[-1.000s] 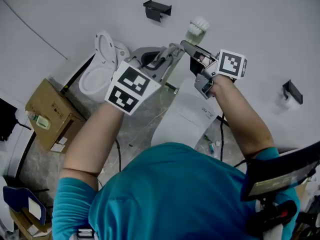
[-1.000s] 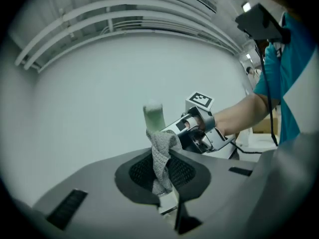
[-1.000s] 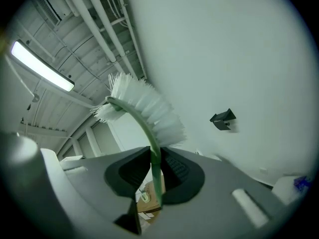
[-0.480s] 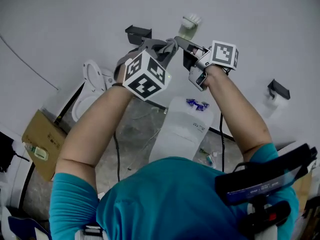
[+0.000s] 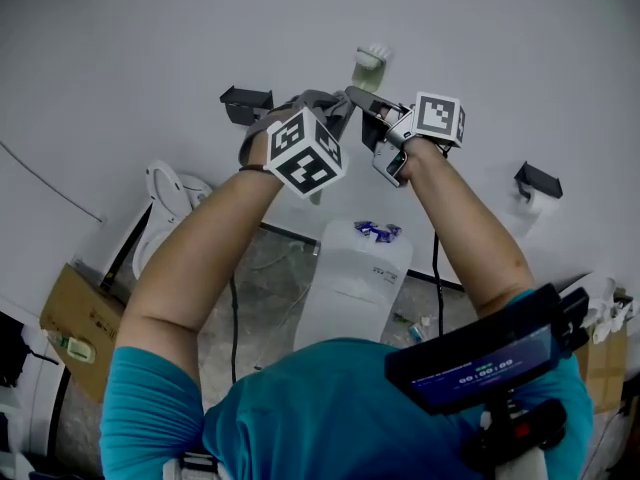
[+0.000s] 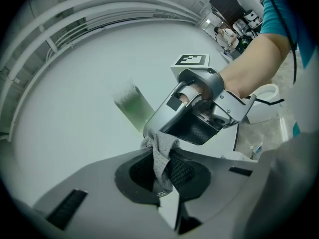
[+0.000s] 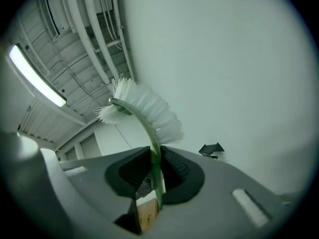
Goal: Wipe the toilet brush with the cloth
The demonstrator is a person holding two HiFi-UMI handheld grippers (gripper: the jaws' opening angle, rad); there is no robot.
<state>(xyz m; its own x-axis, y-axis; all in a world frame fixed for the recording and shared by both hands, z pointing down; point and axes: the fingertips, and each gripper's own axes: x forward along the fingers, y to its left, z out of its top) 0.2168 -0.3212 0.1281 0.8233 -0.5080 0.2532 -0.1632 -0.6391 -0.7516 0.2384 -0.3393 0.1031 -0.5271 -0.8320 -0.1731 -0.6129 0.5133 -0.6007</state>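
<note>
The toilet brush [image 7: 144,108] has a pale green handle and white bristles. My right gripper [image 7: 154,172] is shut on that handle and holds it up before the white wall, head uppermost [image 5: 371,61]. My left gripper [image 6: 164,156] is shut on a grey cloth [image 6: 160,156]. In the head view the left gripper [image 5: 335,105] and right gripper [image 5: 358,96] meet tip to tip, with the cloth [image 5: 322,101] bunched just below the brush head. In the left gripper view the cloth's top lies against the right gripper's nose, and the brush [image 6: 132,106] is a green blur.
Below stand a white toilet tank [image 5: 355,273] with small blue items on top, and a toilet with raised lid [image 5: 160,203]. A cardboard box [image 5: 85,318] sits at lower left. Black brackets [image 5: 244,102] and a paper holder [image 5: 537,182] hang on the wall. Cables cross the floor.
Both grippers have risen toward the wall, carrying brush and cloth. The left gripper has rolled, turning its marker cube, and its tip has closed in on the right gripper's tip.
</note>
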